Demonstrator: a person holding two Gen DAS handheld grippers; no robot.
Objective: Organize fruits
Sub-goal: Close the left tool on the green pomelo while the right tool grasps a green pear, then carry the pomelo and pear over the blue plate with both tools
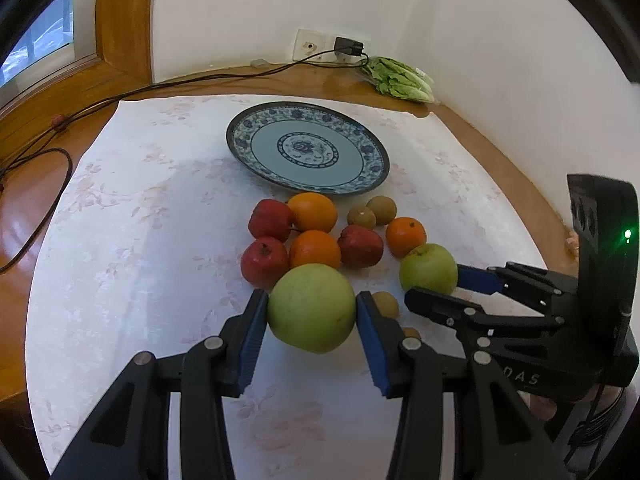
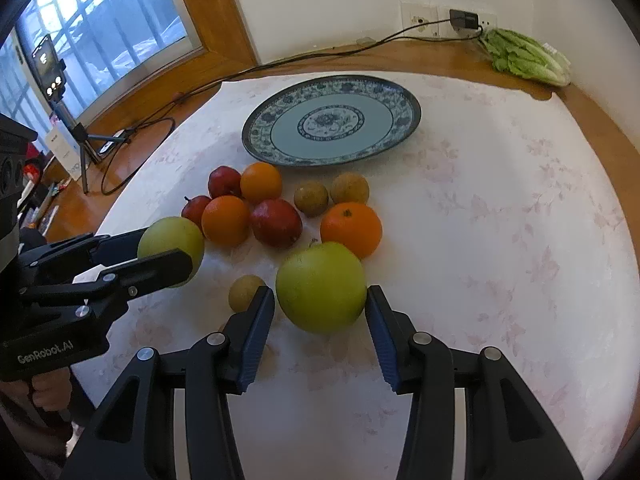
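Observation:
My left gripper (image 1: 312,312) is shut on a green apple (image 1: 311,307), its blue pads touching both sides. My right gripper (image 2: 320,298) is shut on a second green apple (image 2: 321,286). Each gripper shows in the other's view: the right gripper (image 1: 436,280) with its apple (image 1: 428,268), the left gripper (image 2: 168,252) with its apple (image 2: 171,246). Behind them lie red apples (image 1: 270,220), oranges (image 1: 314,212) and small brown fruits (image 1: 382,210) in a cluster. A blue patterned plate (image 1: 308,146) stands empty at the back of the white cloth.
A small brown fruit (image 1: 386,304) lies between the two grippers. Lettuce (image 1: 400,78) lies at the back right corner. A black cable (image 1: 200,78) runs from the wall socket across the wooden table. A phone tripod (image 2: 76,128) stands far left by the window.

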